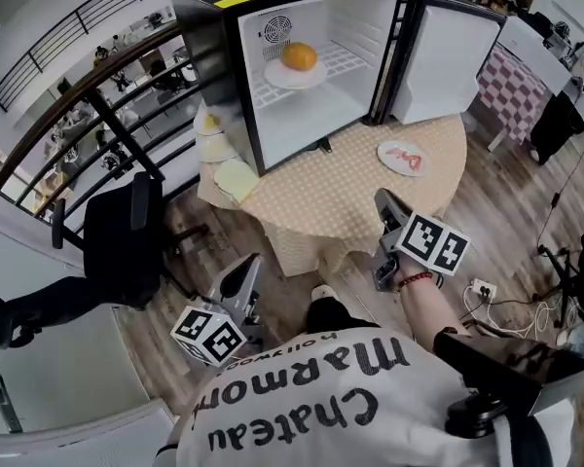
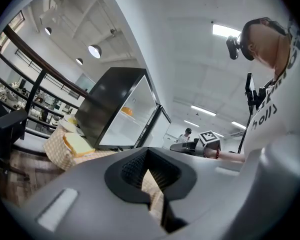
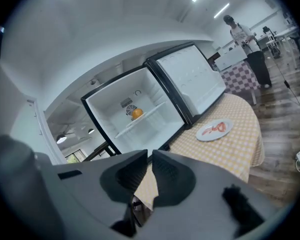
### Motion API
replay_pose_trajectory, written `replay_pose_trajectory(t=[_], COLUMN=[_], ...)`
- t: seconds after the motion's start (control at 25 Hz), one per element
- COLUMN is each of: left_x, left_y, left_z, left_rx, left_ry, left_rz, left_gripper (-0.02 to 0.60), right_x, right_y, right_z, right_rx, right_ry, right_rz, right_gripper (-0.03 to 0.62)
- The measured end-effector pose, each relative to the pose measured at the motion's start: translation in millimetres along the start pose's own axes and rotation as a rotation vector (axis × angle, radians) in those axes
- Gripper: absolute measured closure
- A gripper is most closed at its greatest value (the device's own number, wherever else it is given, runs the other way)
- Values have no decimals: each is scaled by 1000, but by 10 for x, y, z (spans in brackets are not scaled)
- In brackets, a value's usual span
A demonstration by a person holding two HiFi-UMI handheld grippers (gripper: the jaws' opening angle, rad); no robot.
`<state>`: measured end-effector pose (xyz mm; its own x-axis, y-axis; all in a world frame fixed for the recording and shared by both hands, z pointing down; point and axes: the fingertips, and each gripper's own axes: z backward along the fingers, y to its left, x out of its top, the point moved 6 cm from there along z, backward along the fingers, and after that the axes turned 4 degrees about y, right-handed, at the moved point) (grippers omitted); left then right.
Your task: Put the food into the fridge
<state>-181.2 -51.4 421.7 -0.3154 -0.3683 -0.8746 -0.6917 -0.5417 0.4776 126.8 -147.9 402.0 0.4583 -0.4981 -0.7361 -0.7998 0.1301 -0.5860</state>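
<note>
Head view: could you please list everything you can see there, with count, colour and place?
fridge: one, black outside, white inside, door open, on the table
orange: one, orange, on a white plate on the fridge shelf
table: one, round, yellow checked cloth
plate with red food: one, white, right of the fridge
bread-like slice: one, pale yellow, table's left edge
office chair: one, black, floor at left
left gripper: grey, jaws together, empty
right gripper: grey, jaws narrowly apart, empty

Your head camera looks steeply down at the bench (image 1: 341, 197) and open fridge (image 1: 370, 76) beyond; cameras on your left gripper (image 1: 245, 269) and right gripper (image 1: 384, 202) sit low, angled up at that fridge.
</note>
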Motion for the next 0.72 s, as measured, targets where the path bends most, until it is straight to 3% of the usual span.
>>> replay_pose_trajectory(t=[0.24,0.48,0.72], left_x=[-51,-80,-186], left_y=[-239,-523,-925], left_z=[-14,10,81], left_rx=[-22,-18,17], left_ry=[-1,-22,-57], left_rz=[-22,-49,-54], left_gripper=[580,580,580], right_x=[-62,67,46], right_y=[32,159,82], right_z=[278,544,903], right_rx=[19,134,183], right_ry=[5,-25,20], right_rz=[86,195,316], right_gripper=[559,576,577])
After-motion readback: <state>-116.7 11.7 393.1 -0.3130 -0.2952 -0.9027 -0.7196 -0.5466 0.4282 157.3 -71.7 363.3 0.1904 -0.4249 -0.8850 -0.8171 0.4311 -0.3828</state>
